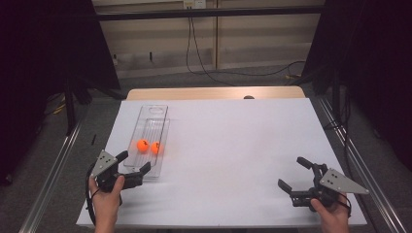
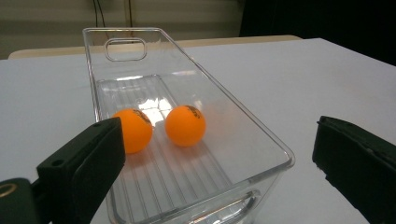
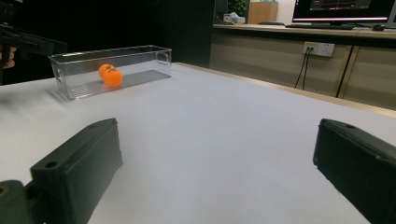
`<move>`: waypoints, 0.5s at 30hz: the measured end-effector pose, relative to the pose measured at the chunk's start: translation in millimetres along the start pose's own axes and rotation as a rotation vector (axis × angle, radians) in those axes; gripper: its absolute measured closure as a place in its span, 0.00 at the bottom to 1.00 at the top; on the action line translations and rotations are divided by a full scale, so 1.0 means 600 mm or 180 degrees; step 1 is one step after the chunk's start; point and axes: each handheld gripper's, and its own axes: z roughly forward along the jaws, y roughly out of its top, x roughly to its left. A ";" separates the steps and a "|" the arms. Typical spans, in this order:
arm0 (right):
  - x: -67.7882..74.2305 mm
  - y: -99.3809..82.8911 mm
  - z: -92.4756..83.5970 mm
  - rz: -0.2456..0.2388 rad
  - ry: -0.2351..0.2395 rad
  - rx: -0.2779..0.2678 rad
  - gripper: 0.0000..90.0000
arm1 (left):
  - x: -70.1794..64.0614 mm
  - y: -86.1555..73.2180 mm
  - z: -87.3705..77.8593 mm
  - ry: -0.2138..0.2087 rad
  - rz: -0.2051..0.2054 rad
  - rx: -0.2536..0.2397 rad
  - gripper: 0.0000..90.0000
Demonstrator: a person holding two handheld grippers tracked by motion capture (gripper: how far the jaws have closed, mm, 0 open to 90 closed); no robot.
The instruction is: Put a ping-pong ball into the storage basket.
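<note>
A clear plastic bin (image 1: 149, 112) lies lengthwise on the left of the white table, with two orange balls (image 1: 143, 144) (image 1: 156, 147) side by side in its near half. The left gripper view shows the same bin (image 2: 201, 79) and both balls (image 2: 134, 130) (image 2: 185, 125) just ahead. My left gripper (image 1: 134, 162) is open at the bin's near end, its jaws wide apart and holding nothing. Near the front right corner my right gripper (image 1: 292, 172) stands open and empty. In the right gripper view, the bin (image 3: 140, 53) with the balls (image 3: 111, 74) sits far off at the left.
White table (image 1: 233, 145) stretches bare between the two grippers. A wooden strip (image 1: 214, 92) runs along its far edge. Cables (image 1: 204, 63) lie on the floor behind. Metal rails (image 1: 53, 170) flank both sides. Dark curtains (image 1: 48, 43) hang at left and right.
</note>
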 end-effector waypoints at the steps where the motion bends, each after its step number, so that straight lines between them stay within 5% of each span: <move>1: 0.000 0.000 0.000 0.0000 0.0000 0.0000 0.01 | 0.000 -0.001 0.000 0.0004 0.0009 -0.0004 0.03; 15: 0.001 0.000 0.001 -0.0012 0.0016 0.0009 0.01 | -0.007 -0.007 -0.004 0.0002 0.0084 -0.0048 0.03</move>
